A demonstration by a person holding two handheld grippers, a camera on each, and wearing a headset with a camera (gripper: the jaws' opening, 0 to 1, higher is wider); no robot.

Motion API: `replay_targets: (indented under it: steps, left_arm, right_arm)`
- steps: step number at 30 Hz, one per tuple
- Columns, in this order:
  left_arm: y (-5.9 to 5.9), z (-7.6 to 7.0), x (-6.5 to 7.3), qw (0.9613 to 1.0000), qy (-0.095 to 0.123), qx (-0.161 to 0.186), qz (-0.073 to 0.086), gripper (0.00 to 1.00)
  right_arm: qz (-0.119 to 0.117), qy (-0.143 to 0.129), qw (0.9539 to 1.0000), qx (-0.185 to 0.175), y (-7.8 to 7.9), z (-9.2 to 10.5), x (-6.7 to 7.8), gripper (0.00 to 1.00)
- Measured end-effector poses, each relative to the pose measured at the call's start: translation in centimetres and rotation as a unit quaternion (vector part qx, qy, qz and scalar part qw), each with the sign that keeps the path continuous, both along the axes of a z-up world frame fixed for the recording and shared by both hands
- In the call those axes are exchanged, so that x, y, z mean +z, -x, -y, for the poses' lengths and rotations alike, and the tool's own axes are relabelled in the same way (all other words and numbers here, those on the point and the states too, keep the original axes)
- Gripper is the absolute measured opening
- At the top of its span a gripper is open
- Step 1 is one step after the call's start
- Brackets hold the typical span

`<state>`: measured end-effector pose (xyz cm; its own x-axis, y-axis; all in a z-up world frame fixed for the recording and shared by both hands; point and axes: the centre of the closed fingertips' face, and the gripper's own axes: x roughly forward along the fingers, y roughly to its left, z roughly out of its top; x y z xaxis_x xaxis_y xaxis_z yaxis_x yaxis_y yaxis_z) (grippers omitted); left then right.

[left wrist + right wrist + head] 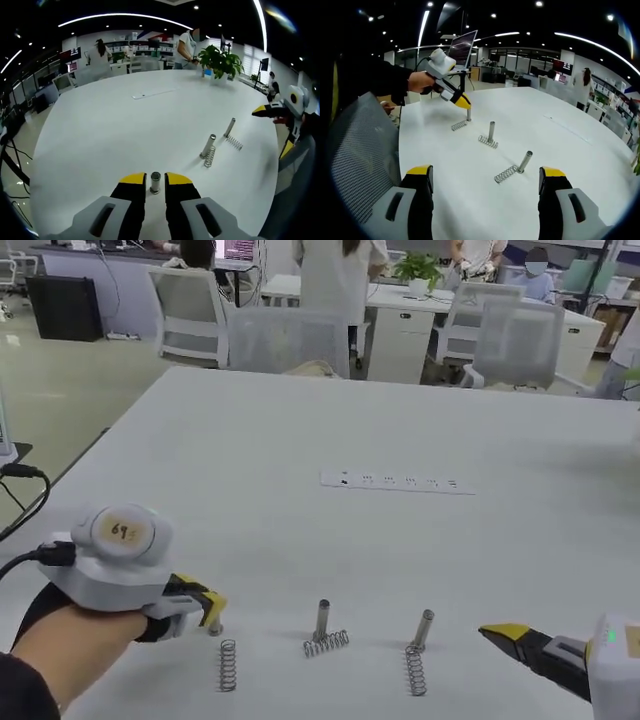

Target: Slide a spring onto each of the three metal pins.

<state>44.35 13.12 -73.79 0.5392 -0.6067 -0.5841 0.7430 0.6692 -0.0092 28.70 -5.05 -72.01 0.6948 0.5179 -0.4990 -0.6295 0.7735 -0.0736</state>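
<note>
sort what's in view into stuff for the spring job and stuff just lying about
For the job: left pin, middle pin, right pin; left spring, middle spring, right spring; left gripper, right gripper.
Lying about: power strip on the table; chairs and potted plant behind it.

You are facing a white worktop [250, 440] where a power strip [397, 481] is lying flat near the middle; grey mesh chairs [288, 340] are standing at its far edge, a potted plant [418, 268] sitting beyond.
</note>
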Motion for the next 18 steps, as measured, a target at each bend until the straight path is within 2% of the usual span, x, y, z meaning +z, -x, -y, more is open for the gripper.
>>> replay_targets:
  steps: [4, 6, 11, 18]
  left_arm:
    - [-0.1, -0.2, 0.4, 0.9999, 0.004, 0.008, 0.009, 0.16]
    - [0.0, -0.3, 0.5, 0.9999, 0.007, 0.01, 0.007, 0.18]
    - [0.2, -0.6, 0.9, 0.9997, 0.01, 0.017, 0.017, 0.25]
    - [1.1, -0.7, 1.6, 0.9992, 0.027, 0.023, 0.018, 0.32]
  right_arm:
    - [0.001, 0.0, 1.0, 0.0, 0.0, 0.0, 0.1, 0.86]
    - [0.001, 0.0, 1.0, 0.001, 0.0, 0.0, 0.1, 0.86]
    - [0.001, 0.0, 1.0, 0.002, 0.0, -0.1, 0.1, 0.86]
    - [0.001, 0.0, 1.0, 0.002, 0.0, -0.1, 0.1, 0.86]
